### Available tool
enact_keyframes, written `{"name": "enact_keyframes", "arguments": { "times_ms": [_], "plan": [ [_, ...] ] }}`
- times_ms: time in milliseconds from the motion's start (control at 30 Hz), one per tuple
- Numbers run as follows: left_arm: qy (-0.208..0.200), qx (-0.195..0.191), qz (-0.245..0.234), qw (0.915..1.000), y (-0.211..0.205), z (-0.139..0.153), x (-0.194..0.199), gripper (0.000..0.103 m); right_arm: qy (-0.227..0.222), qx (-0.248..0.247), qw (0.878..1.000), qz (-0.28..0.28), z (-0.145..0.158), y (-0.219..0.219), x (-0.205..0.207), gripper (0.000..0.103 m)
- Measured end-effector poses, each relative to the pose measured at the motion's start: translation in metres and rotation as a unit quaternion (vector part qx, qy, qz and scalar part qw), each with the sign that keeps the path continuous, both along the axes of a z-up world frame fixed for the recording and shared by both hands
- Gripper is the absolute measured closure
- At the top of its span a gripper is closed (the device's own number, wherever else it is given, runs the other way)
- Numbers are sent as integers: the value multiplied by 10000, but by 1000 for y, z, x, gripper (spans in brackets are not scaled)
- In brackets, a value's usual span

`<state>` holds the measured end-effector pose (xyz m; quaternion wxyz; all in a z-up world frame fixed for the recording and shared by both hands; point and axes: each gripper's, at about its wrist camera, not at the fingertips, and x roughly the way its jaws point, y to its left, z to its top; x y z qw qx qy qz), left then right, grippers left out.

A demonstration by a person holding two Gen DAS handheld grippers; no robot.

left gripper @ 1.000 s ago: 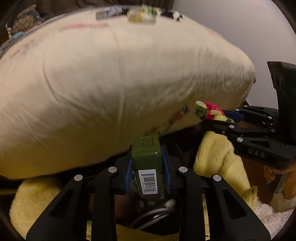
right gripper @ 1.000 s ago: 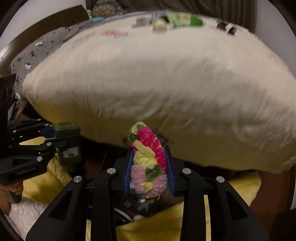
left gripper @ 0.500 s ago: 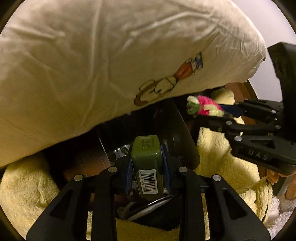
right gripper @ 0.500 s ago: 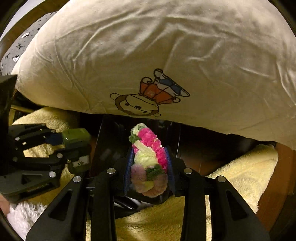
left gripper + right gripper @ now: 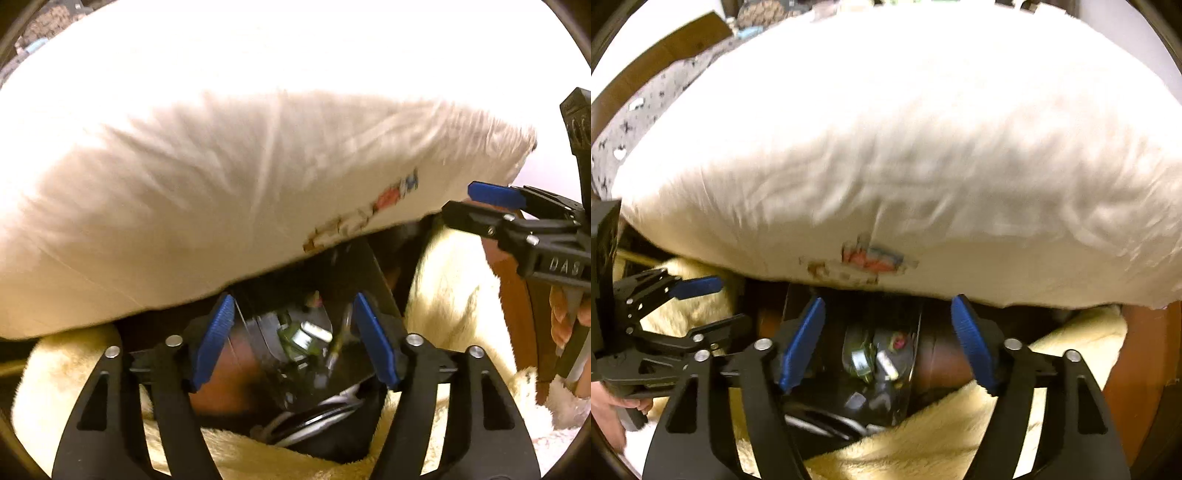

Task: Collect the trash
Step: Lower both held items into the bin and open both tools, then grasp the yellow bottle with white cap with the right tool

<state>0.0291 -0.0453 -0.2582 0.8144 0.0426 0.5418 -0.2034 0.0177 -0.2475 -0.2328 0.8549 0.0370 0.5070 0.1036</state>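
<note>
Below both spread tools (image 5: 295, 336) (image 5: 888, 339), trash (image 5: 871, 358) inside bin (image 5: 373, 266).

Raised letters reading "DAS" stand on the black body of the right gripper (image 5: 480, 206), seen from the left wrist camera. The printed cartoon on the cream pillow (image 5: 221, 166) is too blurred to show any words.

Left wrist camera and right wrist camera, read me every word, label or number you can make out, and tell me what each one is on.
"DAS": raised letters on the black body of the right gripper, seen in the left wrist view.
Cartoon print on the white pillow: blurred, no words readable.
Trash in the dark bin below the left gripper: any labels are too small and blurred to read.
Nothing else carries readable text.
</note>
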Motion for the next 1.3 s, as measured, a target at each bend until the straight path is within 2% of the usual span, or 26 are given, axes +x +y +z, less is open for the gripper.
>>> {"name": "enact_keyframes", "arguments": {
  "times_ms": [133, 333, 433, 667, 833, 933, 1067, 1100, 1200, 1300],
  "plan": [
    [-541, -78, 82, 9985, 10, 38, 6, 27, -577, -33, 9982, -140, 40, -9, 10, 21],
    [-1177, -105, 234, 9927, 22, 86, 31, 25, -1157, -196, 9928, -255, 77, -6, 43, 21],
    [-1334, -84, 319, 9905, 18, 98, 43, 25, -1281, -111, 9914, -254, 85, -3, 65, 21],
    [-1392, -52, 443, 9893, 21, 104, 79, 24, -1440, -144, 9894, 132, 100, 32, 128, 21],
    [-1442, -5, 502, 9883, 26, 109, 105, 22, -1249, -283, 9910, 378, 94, 56, 172, 46],
    [-1462, 7, 529, 9878, 28, 112, 118, 22, -1134, -344, 9919, 446, 89, 65, 192, 52],
    [-1473, 13, 552, 9876, 31, 113, 134, 22, -920, -470, 9936, 465, 75, 71, 215, 55],
    [-1476, 15, 560, 9875, 31, 113, 139, 22, -928, -468, 9934, 482, 74, 71, 216, 56],
    [-1487, 16, 592, 9871, 31, 115, 156, 22, -1012, -481, 9923, 528, 74, 69, 217, 71],
    [-1569, 26, 616, 9857, 27, 120, 178, 22, -1047, -378, 9921, 578, 73, 63, 216, 71]
  ]
}}
